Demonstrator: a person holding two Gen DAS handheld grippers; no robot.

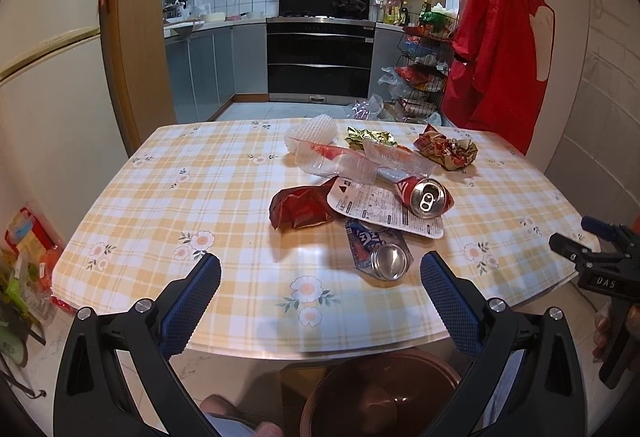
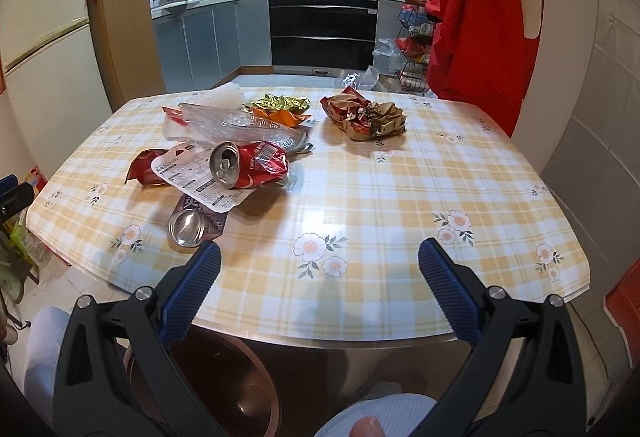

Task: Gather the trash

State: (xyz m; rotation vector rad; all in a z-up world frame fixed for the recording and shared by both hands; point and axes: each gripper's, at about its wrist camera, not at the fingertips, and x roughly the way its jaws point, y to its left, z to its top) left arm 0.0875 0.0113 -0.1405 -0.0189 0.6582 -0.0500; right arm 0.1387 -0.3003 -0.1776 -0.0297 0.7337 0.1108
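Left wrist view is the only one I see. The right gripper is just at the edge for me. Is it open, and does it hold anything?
Observer: The right gripper is open and holds nothing. Only bare table lies ahead of it.
Operator: Of the red can I see mostly the top. Is its body crushed?
Observer: Yes, its side is dented and creased. It lies on a white card.
Operator: Is there anything on the floor to the right of the table?
Observer: A red box shows at the right edge of the right wrist view. I cannot tell what it holds.
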